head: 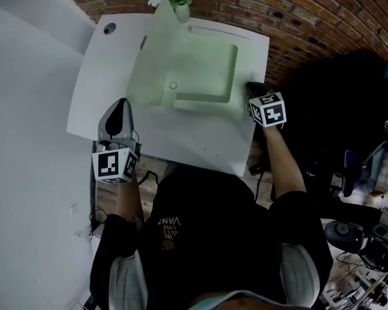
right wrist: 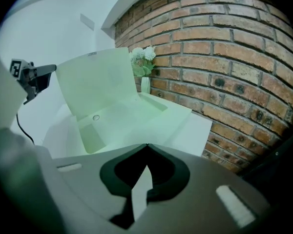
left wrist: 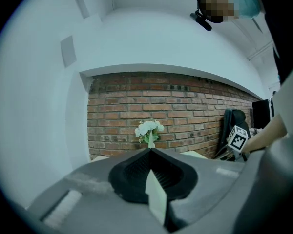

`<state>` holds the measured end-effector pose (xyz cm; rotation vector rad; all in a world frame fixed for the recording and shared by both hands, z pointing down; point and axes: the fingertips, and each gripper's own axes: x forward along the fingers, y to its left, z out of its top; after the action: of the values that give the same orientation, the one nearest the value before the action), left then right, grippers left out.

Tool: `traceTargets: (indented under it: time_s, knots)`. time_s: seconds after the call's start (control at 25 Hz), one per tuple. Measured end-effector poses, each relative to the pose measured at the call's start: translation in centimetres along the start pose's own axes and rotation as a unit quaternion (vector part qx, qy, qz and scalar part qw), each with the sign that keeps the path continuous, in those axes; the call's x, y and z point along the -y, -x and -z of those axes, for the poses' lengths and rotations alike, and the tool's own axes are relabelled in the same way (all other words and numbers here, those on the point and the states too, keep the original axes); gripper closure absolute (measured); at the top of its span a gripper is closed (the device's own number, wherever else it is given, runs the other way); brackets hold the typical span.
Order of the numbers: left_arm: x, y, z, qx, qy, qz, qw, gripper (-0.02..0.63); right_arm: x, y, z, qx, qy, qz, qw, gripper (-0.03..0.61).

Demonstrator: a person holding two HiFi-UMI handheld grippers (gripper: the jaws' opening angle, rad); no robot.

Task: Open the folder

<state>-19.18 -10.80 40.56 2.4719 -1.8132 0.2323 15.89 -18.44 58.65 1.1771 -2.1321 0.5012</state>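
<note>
head view: pale green folder open, flap raised; left tool, right tool closed.

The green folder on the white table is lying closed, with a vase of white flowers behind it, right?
Not quite: the folder is open, not closed, its cover standing raised, as the right gripper view shows. It does lie on the white table, with the vase of white flowers behind it.
</note>
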Motion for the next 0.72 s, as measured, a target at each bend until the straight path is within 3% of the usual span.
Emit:
traceTargets:
  time_s: [0.72]
  knots:
    - [-7.1, 0.8, 3.4, -0.040, 0.040, -0.071, 0.9959, 0.611, -0.2, -0.5, -0.5, 0.002, -0.004, -0.006, 1.000, 0.580]
